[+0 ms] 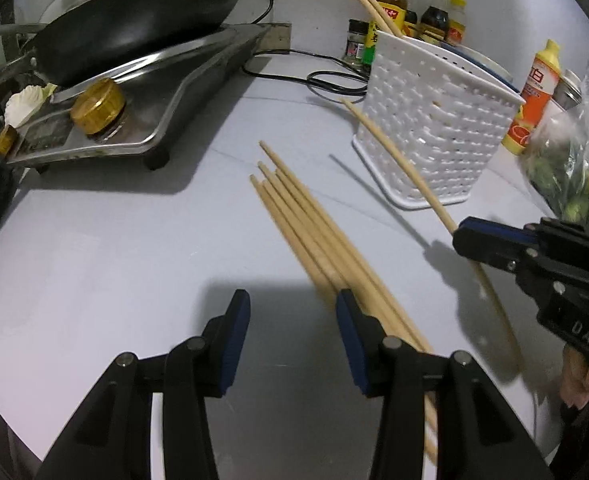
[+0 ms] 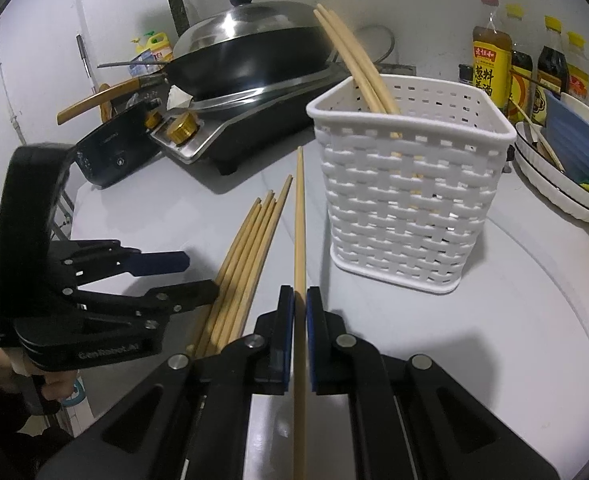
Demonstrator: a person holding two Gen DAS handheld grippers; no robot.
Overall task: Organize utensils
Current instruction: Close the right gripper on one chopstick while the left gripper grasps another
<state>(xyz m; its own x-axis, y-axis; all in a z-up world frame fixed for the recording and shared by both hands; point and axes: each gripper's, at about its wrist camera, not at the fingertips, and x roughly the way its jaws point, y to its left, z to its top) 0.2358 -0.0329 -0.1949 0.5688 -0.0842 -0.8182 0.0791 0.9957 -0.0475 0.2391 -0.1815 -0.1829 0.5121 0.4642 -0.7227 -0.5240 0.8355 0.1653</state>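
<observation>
Several wooden chopsticks (image 1: 306,224) lie side by side on the white counter; they also show in the right wrist view (image 2: 250,248). A white woven basket (image 2: 410,196) stands behind them with two chopsticks (image 2: 358,60) leaning in it; it shows in the left wrist view too (image 1: 434,120). My right gripper (image 2: 300,300) is shut on a single chopstick (image 2: 300,216), held above the counter and pointing past the basket's left side. My left gripper (image 1: 292,316) is open and empty, low over the near ends of the lying chopsticks, its right finger (image 1: 350,328) over them.
A gas stove (image 2: 254,120) with a lidded black wok (image 2: 254,48) stands at the back left. Sauce bottles (image 2: 490,64) line the wall. Stacked dishes (image 2: 566,168) sit right of the basket. A bag of greens (image 1: 570,168) and an orange bottle (image 1: 534,96) are at right.
</observation>
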